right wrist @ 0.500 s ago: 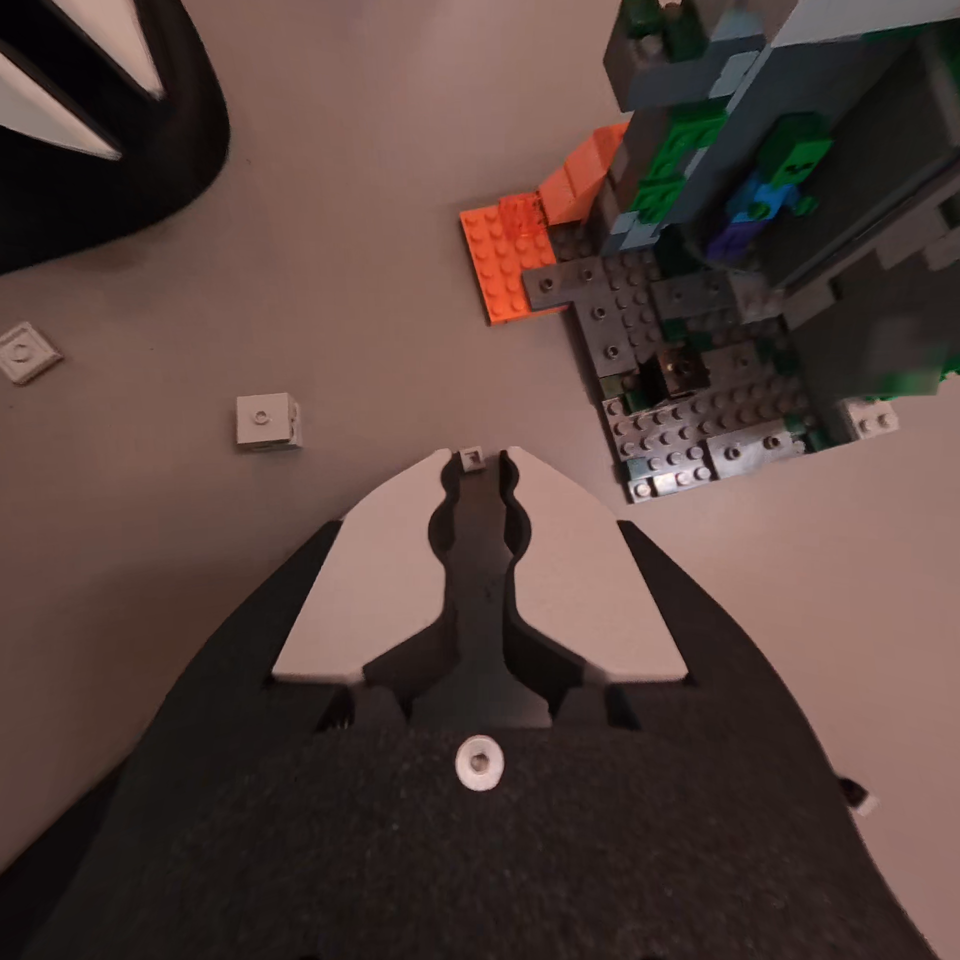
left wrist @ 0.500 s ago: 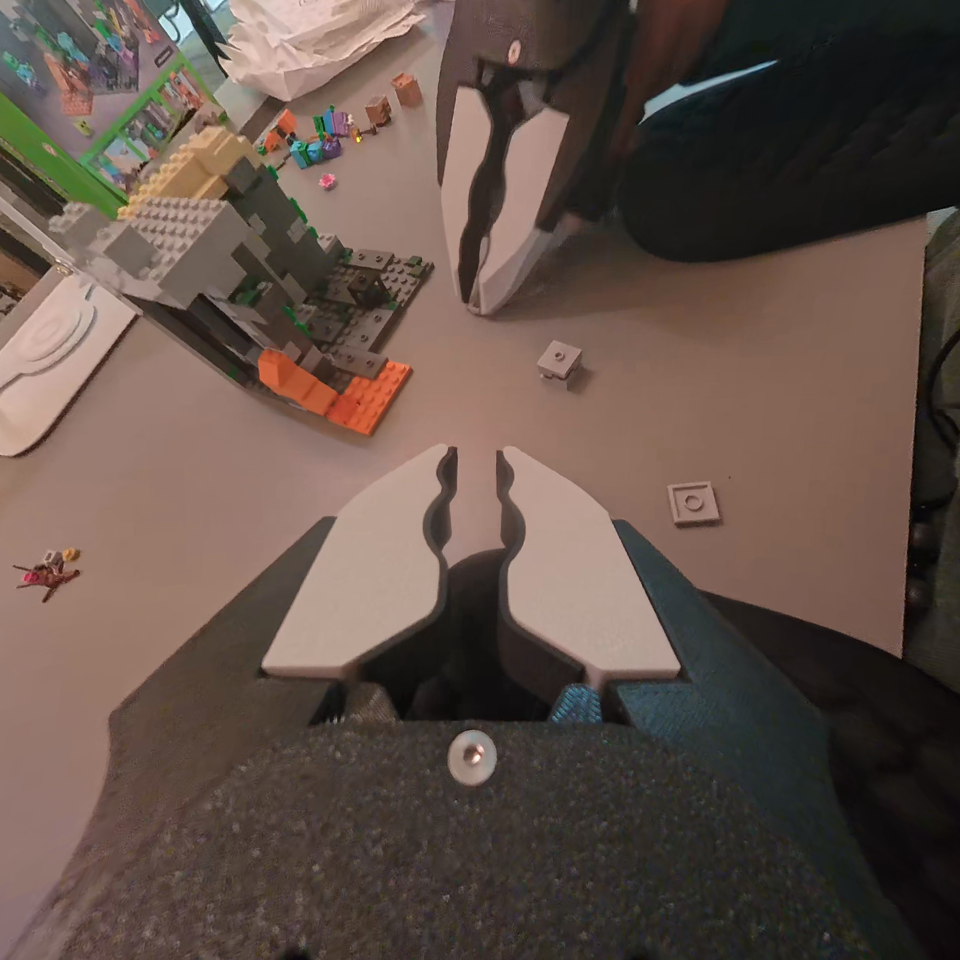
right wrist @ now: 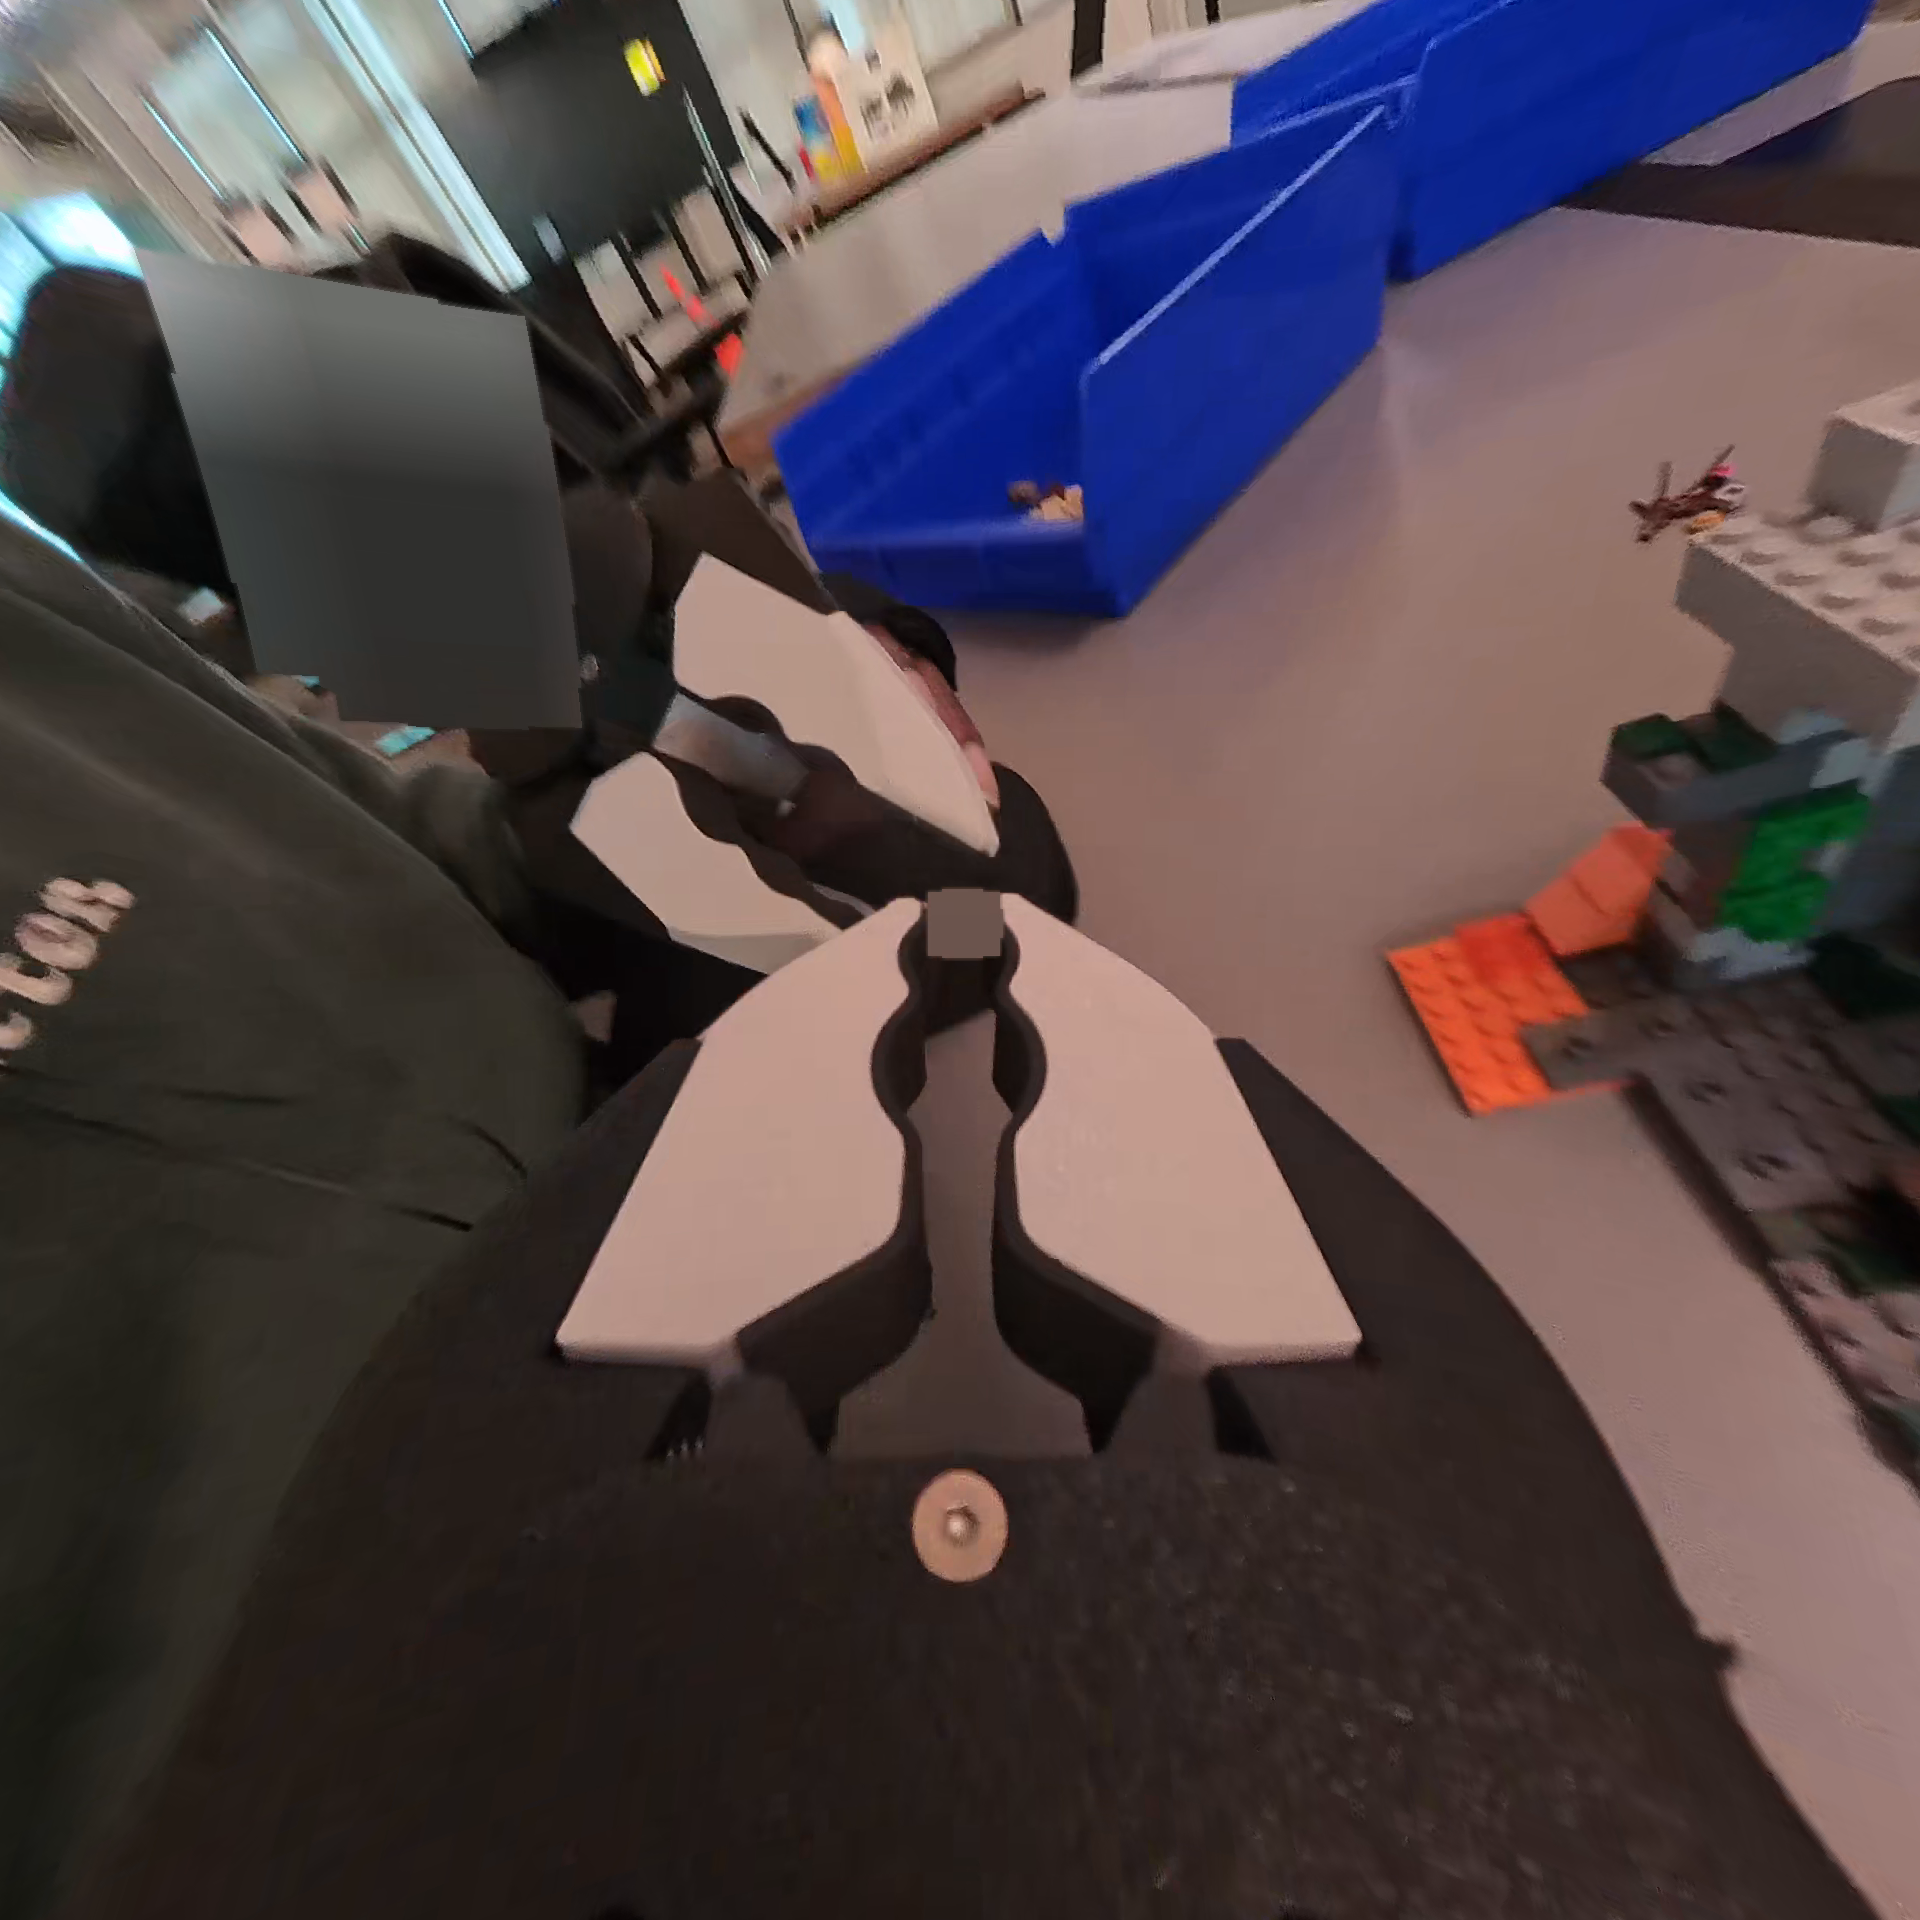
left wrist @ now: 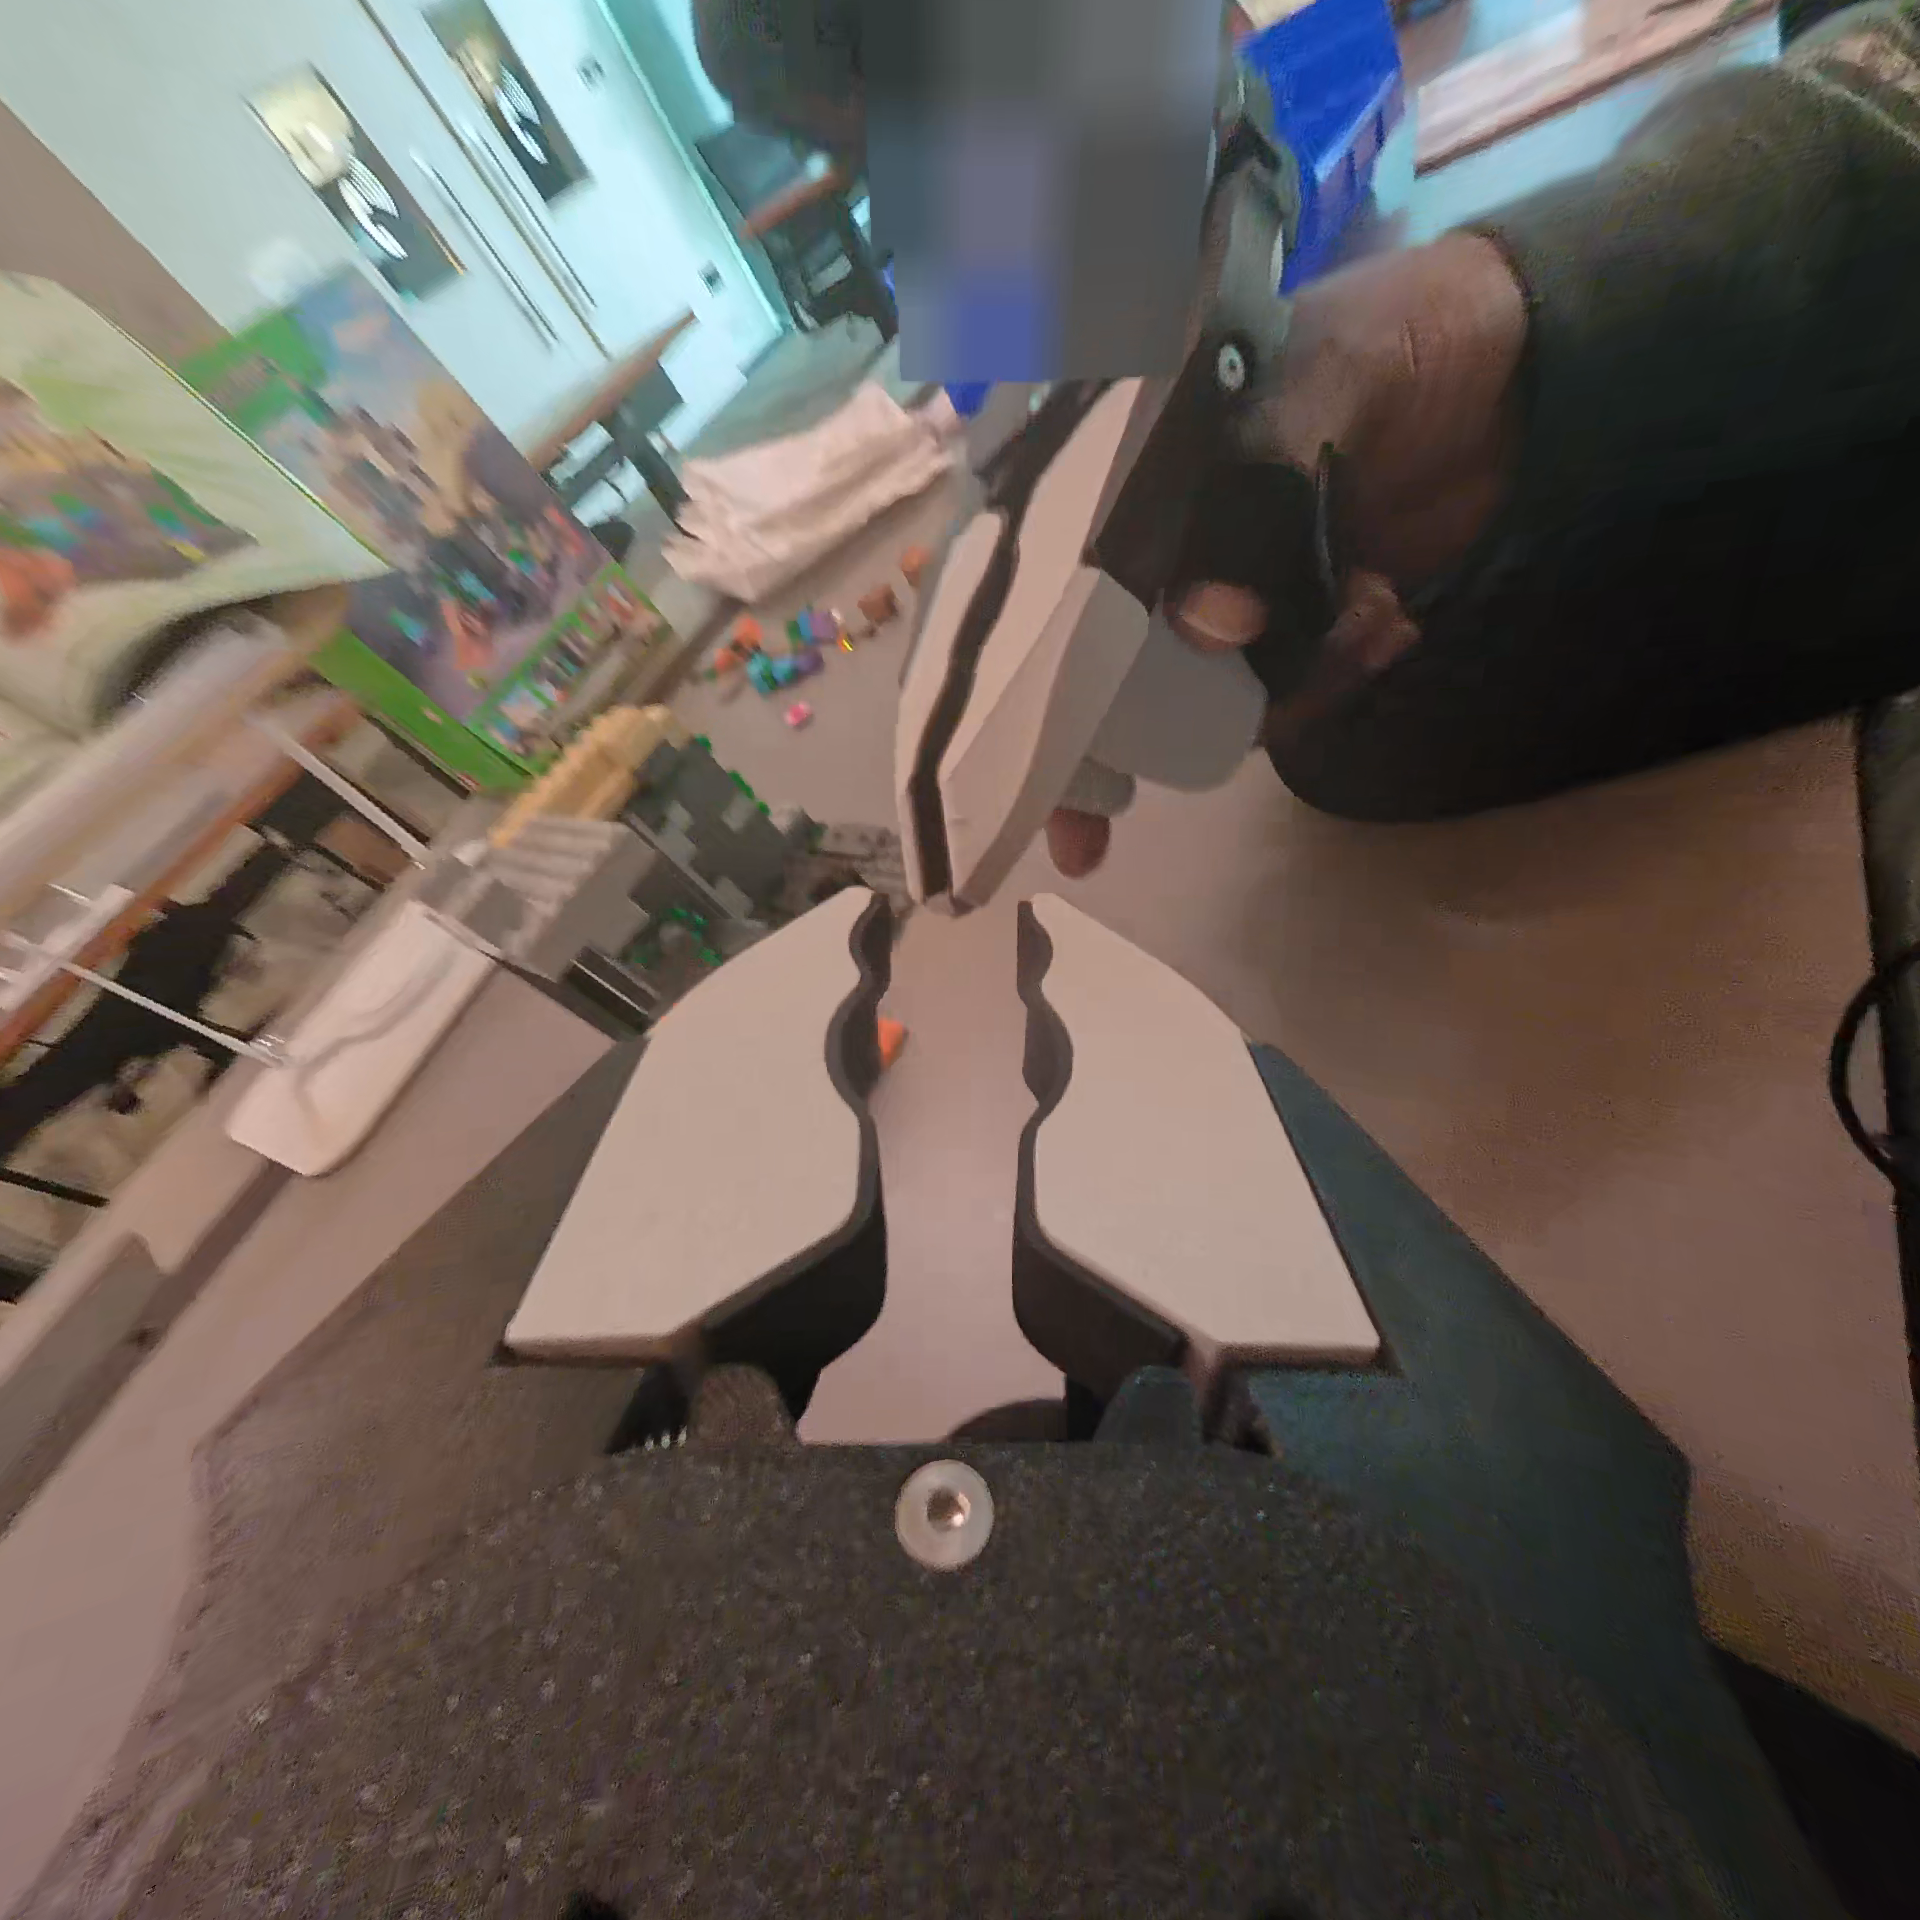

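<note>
My right gripper (right wrist: 958,928) pinches a small grey brick (right wrist: 962,923) at its tips, lifted tip-to-tip toward my gaping, empty left gripper (left wrist: 948,914).

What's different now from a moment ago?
Both grippers tipped up from looking down at the table. The left gripper opened wider. The right gripper now meets it tip to tip, its small grey piece still pinched. The brick model stayed put.
</note>
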Action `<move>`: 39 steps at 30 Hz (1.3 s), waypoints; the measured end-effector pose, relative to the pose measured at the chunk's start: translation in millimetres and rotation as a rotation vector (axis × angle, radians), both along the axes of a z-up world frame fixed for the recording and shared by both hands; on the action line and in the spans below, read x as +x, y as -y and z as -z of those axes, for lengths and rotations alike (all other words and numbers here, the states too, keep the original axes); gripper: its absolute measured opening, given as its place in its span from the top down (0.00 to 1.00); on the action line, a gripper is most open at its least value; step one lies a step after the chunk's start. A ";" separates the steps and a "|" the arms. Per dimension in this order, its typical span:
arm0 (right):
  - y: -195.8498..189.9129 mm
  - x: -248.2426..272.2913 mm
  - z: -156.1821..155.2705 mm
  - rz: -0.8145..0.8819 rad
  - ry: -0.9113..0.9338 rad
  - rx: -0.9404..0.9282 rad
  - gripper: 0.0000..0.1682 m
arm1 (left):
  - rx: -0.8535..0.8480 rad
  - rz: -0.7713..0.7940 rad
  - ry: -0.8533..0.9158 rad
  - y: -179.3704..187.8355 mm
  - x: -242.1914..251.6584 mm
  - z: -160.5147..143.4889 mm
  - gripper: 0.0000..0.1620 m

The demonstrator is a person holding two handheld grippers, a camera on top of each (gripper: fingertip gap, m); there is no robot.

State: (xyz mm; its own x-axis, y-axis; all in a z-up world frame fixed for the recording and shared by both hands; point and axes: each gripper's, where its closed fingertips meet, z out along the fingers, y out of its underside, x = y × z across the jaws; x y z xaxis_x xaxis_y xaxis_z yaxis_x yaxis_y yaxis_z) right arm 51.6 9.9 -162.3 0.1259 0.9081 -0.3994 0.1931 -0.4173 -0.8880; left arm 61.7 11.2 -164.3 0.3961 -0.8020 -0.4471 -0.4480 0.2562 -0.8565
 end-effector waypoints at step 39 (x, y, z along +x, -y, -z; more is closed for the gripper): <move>-25.4 34.5 36.9 0.181 0.216 0.163 0.90 | -0.207 -0.913 -0.314 -82.3 -314.7 27.0 0.82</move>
